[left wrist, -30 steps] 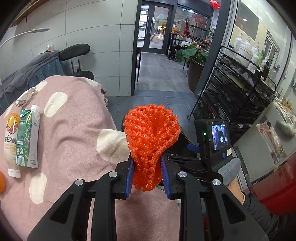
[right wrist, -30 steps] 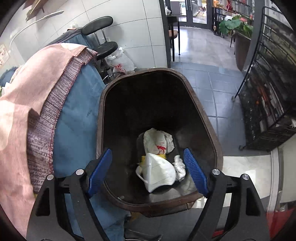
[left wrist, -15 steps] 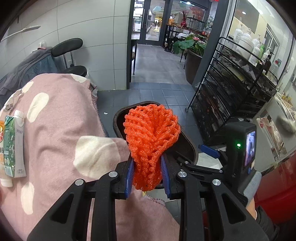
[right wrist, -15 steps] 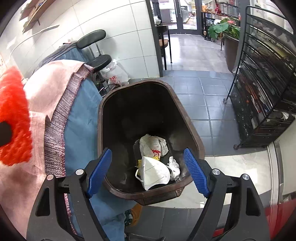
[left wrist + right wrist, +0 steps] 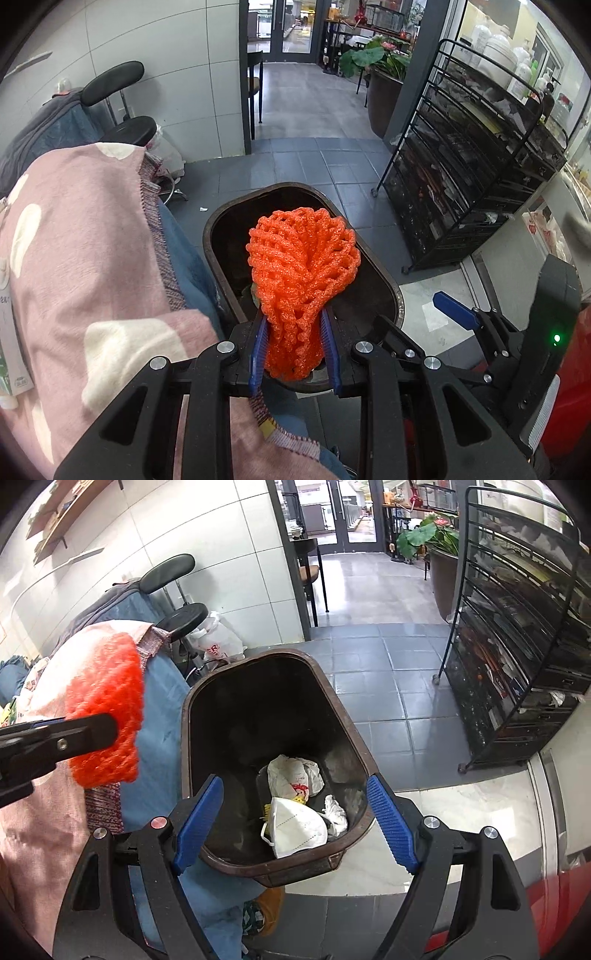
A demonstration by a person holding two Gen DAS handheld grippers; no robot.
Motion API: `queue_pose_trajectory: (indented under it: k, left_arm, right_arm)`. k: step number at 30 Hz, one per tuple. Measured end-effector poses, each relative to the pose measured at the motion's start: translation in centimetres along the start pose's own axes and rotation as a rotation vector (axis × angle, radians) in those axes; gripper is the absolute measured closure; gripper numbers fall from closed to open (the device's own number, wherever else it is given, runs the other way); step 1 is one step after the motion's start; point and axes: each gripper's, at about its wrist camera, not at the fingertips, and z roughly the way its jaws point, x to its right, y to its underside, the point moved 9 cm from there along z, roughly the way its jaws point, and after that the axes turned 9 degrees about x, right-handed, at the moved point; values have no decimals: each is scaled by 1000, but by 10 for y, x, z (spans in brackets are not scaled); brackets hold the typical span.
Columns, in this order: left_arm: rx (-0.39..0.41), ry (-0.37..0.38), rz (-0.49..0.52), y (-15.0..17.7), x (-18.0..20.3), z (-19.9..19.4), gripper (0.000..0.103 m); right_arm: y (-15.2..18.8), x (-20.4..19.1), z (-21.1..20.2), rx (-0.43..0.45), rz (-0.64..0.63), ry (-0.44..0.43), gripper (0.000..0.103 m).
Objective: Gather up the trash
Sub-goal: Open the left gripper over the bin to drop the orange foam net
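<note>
Risk: left tongs [image 5: 294,349] grip orange foam fruit net [image 5: 303,273] near bin [image 5: 388,280] rim at 9 o'clock; springy net may bounce out; right tongs [image 5: 295,823] open, empty

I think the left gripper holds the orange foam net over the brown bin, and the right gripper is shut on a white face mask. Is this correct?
Not quite. The right gripper is open and holds nothing; the right wrist view shows the white face mask lying inside the brown bin. The rest is right: the left gripper is shut on the orange foam net over the bin.
</note>
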Motion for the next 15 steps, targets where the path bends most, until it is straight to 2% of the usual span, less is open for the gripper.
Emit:
queue_pose_trajectory:
  k: [6, 9, 11, 15]
  left_arm:
    - [-13, 10, -2, 2, 3, 8, 72]
    - [-33, 25, 3, 5, 4, 10, 59]
    - [-24, 9, 1, 3, 2, 10, 35]
    - [16, -2, -35, -4, -3, 7, 17]
  right_arm:
    - [1, 8, 1, -1, 19, 12, 23]
    - [0, 10, 1, -2, 22, 17, 23]
    - [0, 10, 2, -6, 25, 17, 23]
    - [2, 9, 2, -12, 30, 14, 23]
